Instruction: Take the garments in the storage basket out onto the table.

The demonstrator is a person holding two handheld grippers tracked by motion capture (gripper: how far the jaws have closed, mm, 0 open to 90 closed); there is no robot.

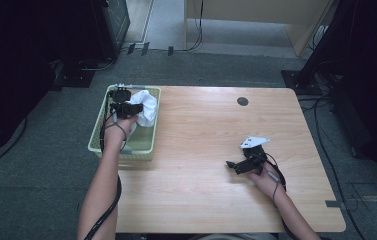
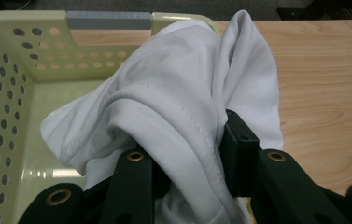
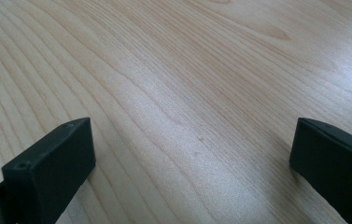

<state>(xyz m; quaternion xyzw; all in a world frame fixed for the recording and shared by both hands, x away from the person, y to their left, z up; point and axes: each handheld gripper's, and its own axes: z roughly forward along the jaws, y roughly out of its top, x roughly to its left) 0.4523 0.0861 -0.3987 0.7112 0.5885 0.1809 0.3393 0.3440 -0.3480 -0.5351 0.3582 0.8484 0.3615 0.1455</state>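
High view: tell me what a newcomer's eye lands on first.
The white cloth stands out, bunched in the pale green basket at the table's left edge, pinched by the left claw. Next comes the right claw, open above the bare wooden table to the right.

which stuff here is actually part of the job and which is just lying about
In the job:
- white cloth, bunched between the jaws
- left gripper, shut on the cloth
- pale green basket, cloth hanging over it

Just there:
- right gripper, open over bare table
- dark round spot on the tabletop
- cables on the floor
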